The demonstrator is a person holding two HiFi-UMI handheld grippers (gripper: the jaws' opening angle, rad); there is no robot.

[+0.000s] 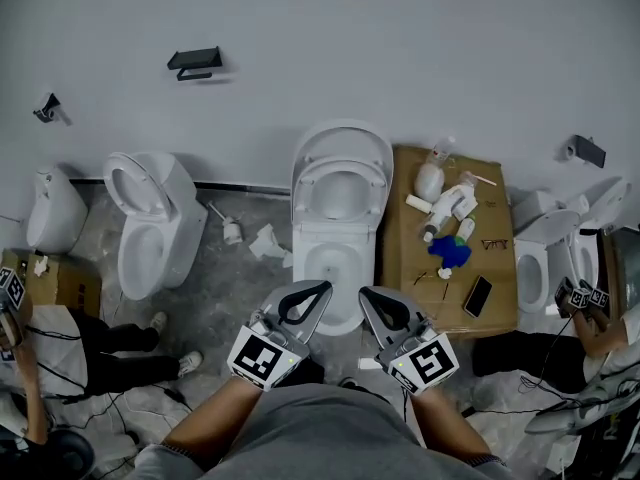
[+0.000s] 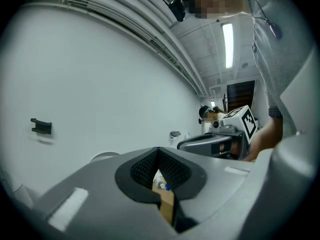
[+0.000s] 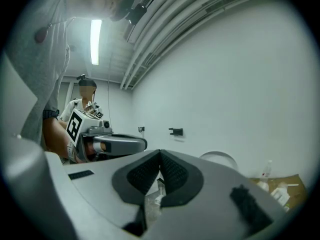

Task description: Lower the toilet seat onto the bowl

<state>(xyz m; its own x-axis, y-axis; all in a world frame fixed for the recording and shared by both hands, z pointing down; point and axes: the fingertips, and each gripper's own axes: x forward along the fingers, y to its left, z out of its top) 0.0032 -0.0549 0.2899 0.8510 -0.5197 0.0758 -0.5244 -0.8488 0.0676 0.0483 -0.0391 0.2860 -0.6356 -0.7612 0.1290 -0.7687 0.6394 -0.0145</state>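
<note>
A white toilet stands in the middle of the head view, with its seat [image 1: 340, 190] and lid [image 1: 342, 140] raised against the wall above the open bowl [image 1: 328, 266]. My left gripper [image 1: 320, 288] hovers over the bowl's front left rim and my right gripper [image 1: 367, 293] over its front right. Both are shut with nothing between the jaws and point toward the wall. The left gripper view shows its jaws [image 2: 159, 152] closed tip to tip, with the right gripper [image 2: 215, 141] beside them. In the right gripper view its jaws [image 3: 160, 155] also meet, and the lid's top [image 3: 219, 159] shows beyond them.
A second toilet [image 1: 150, 218] stands at the left and a third [image 1: 540, 258] at the right. A cardboard box [image 1: 415, 268] right of the bowl carries bottles [image 1: 450, 206], a blue thing and a phone [image 1: 478, 296]. Brackets [image 1: 195, 63] are fixed to the wall. People stand at both sides.
</note>
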